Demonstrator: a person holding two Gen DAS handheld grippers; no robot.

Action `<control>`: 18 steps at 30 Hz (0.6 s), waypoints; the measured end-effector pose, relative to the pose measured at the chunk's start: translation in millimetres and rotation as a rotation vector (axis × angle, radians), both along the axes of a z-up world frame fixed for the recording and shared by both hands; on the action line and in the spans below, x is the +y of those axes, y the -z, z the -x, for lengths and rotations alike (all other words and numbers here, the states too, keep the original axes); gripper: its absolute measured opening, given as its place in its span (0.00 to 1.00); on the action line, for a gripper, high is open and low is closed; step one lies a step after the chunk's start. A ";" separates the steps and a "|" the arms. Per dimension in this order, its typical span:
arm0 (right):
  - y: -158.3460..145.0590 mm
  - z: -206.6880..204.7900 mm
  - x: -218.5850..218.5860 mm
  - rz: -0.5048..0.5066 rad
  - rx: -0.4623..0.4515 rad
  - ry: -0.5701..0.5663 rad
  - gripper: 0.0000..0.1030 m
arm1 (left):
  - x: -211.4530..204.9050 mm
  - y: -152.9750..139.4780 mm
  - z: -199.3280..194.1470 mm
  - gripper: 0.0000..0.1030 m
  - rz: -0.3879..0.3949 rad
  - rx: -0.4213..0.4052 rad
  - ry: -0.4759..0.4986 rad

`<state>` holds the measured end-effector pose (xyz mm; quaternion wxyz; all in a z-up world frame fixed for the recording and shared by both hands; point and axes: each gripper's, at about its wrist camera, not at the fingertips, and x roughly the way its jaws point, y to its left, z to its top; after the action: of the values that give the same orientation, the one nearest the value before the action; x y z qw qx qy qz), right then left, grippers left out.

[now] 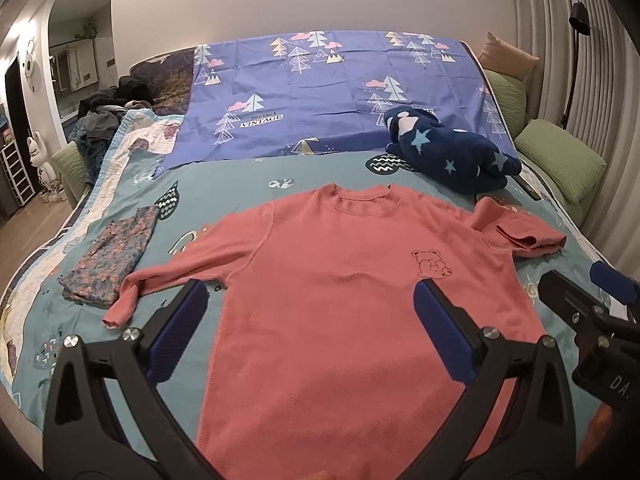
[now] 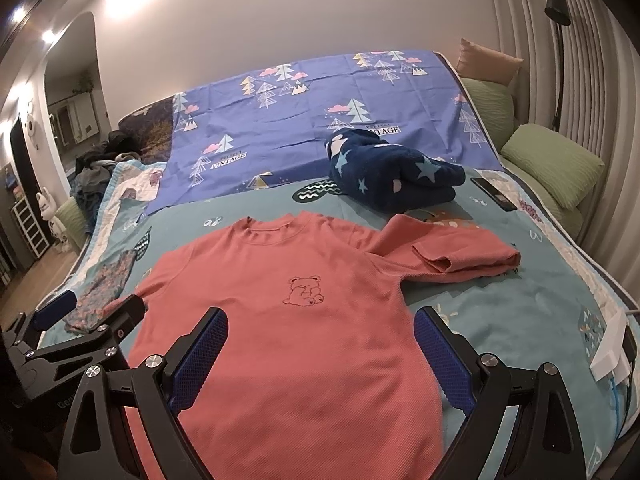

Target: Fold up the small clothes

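Note:
A salmon-pink shirt (image 1: 340,264) with a small bear outline lies flat, front up, on the teal bedspread; it also shows in the right wrist view (image 2: 288,320). Its right sleeve (image 2: 452,256) is folded over on itself, and its left sleeve (image 1: 160,280) trails out to the left. My left gripper (image 1: 312,292) is open and empty above the shirt's lower half. My right gripper (image 2: 320,320) is open and empty above the shirt's lower right part. Each gripper shows at the edge of the other's view, the right one (image 1: 592,312) and the left one (image 2: 88,316).
A folded floral garment (image 1: 112,260) lies left of the shirt. A dark blue star-print fleece bundle (image 1: 448,152) lies behind it. A phone (image 2: 492,194) and a white power strip (image 2: 612,352) lie at the bed's right side. Green cushions (image 1: 560,156) line the right edge.

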<state>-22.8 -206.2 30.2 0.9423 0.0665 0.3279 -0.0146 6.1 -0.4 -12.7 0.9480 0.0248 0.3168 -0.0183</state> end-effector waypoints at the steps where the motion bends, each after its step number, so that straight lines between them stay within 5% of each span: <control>1: -0.1 0.0 0.0 0.000 0.000 0.000 0.93 | -0.1 0.2 0.0 0.99 0.001 0.001 0.002; 18: 0.7 -2.0 2.1 0.008 0.006 -0.003 0.93 | 3.9 5.7 -1.8 0.99 0.036 0.012 0.012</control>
<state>-20.8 -204.1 29.5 0.9416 0.0622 0.3307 -0.0145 7.9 3.5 -18.5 0.9461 0.0097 0.3222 -0.0300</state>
